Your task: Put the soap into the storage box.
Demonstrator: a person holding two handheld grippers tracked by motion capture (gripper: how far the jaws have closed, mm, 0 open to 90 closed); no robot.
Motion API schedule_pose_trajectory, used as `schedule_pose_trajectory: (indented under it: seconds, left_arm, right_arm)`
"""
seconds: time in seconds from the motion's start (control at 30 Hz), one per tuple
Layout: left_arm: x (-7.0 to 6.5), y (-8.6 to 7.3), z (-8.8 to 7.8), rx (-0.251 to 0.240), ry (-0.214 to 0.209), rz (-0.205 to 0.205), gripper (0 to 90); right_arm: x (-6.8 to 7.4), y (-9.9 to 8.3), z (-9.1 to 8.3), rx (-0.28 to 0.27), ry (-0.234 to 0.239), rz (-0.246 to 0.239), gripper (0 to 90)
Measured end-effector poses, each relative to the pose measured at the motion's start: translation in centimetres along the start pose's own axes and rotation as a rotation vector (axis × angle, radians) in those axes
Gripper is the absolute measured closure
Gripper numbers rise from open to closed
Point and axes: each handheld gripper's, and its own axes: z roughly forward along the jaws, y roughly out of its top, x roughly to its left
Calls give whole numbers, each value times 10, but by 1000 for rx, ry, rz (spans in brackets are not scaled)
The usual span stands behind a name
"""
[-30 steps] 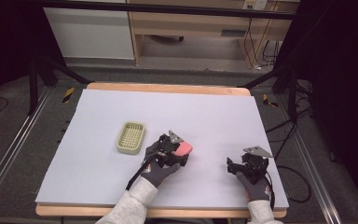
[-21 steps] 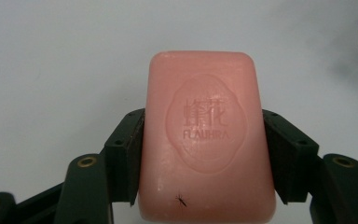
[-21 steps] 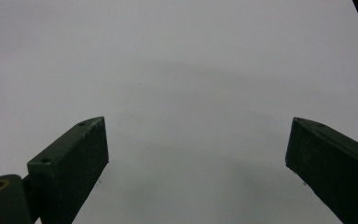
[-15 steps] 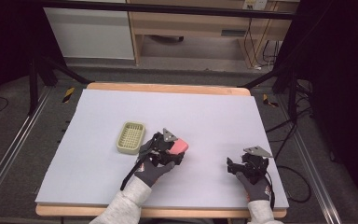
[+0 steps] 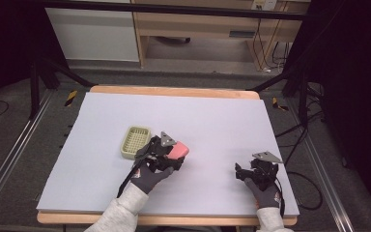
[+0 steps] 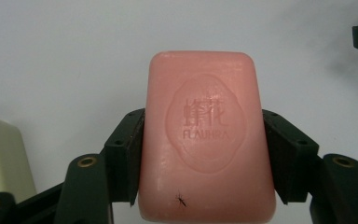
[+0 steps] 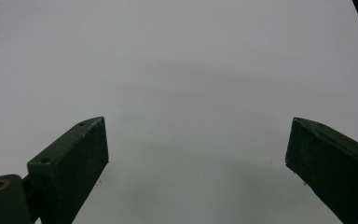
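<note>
We see the left gripper (image 6: 204, 154) pinching a pink soap bar (image 6: 205, 135) by its long sides, a rounded, waxy block with an oval emblem and the embossed letters "FLAUHRA". It sits over the pale, matte table (image 5: 212, 121), nearer the front edge than the back and left of the middle. Just beside it, toward the left edge, lies a cream plastic soap dish (image 5: 135, 142) with a ribbed grid floor. The right gripper (image 7: 196, 154) rests near the front right corner, its flat black jaws spread wide.
</note>
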Motion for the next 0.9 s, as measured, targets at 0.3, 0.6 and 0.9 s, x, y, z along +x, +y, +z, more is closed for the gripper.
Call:
schedule_pose_trajectory:
  seconds: [0.3,0.6,0.9]
  left_arm:
    - [8,-4,-9,-5,-3,-12,372]
    - [22,-9,-20,-15,8,-41,373]
    - [35,-11,-26,-29,20,-67,372]
  right_arm:
    - [0,0,0,1,0,-2,61]
    - [0,0,0,2,1,2,61]
    - [0,0,0,-1,4,-2,61]
